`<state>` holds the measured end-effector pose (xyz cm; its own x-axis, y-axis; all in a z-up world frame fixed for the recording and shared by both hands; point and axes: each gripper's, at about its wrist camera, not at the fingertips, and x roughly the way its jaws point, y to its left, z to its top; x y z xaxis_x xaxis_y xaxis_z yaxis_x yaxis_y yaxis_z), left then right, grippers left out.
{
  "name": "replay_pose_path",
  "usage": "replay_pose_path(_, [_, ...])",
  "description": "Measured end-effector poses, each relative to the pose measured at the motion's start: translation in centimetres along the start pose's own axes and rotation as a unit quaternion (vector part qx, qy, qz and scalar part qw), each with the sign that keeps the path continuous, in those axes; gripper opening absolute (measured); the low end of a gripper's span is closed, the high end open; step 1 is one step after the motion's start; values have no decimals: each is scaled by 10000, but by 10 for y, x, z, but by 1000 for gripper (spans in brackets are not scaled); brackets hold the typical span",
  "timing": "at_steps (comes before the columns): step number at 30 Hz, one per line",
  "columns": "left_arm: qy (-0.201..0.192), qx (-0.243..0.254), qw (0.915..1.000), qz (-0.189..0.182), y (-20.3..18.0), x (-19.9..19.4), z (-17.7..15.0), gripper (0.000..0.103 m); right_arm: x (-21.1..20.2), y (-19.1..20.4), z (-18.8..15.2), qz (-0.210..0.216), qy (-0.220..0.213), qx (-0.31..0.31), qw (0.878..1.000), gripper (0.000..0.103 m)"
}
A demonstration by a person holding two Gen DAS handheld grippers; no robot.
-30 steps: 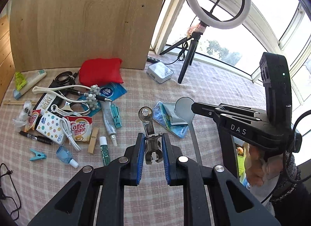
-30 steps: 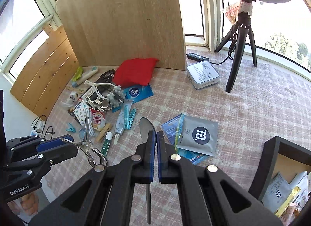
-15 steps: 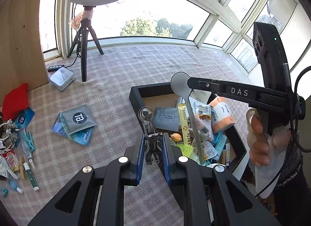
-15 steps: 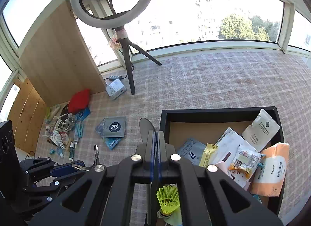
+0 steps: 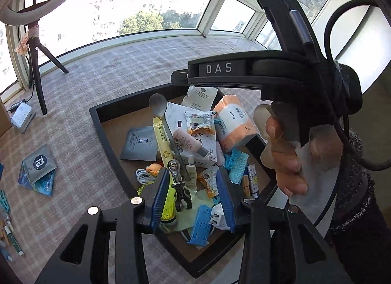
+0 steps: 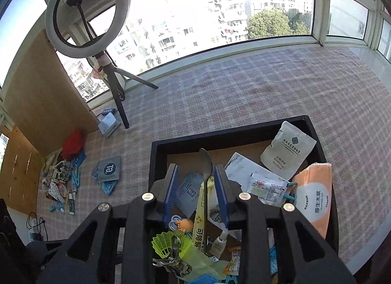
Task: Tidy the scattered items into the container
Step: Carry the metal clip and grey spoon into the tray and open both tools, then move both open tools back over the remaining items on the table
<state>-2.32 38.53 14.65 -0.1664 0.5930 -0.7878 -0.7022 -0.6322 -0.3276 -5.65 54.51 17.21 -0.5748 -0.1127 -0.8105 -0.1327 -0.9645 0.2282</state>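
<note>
With both sets of jaws opening over the black container [image 6: 156, 161], we judge the stiff, slick spoon [image 6: 206, 174] between our right gripper [image 6: 196, 186] pads and the metal clip [image 5: 179, 186] between our left gripper [image 5: 193, 193] pads best pinched mid-shaft.

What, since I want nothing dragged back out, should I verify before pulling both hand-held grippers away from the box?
1. Left hand-held gripper over the black box: ok.
2. Its jaws opening, metal clip clear of both pads: cannot tell; it is close to one.
3. Right hand-held gripper jaws opening, spoon unpressed: ok.
4. Spoon lying inside the box: ok.
5. All clutter boxed: not ok; grey sachet is outside.
</note>
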Motion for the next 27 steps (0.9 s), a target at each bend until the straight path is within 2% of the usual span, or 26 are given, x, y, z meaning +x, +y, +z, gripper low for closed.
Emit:
replay_pose_path(3, [31, 74, 9998, 168, 0, 0, -2, 38, -1, 1, -1, -13, -27, -59, 10000, 31])
replay_pose_path(11, [1, -102, 9989, 453, 20, -8, -8, 38, -5, 15, -7, -35, -55, -229, 9997, 31])
replay_pose_path(16, [-162, -188, 9960, 860, 35, -26, -15, 41, -13, 35, -15, -75, -158, -456, 9988, 36])
replay_pose_path(23, [-534, -488, 9867, 1457, 69, -74, -39, 58, -24, 76, -38, 120, -144, -696, 9974, 38])
replay_pose_path(27, [-705, -762, 9798, 1709, 92, -102, -60, 63, -32, 106, -54, 201, -145, -856, 9960, 41])
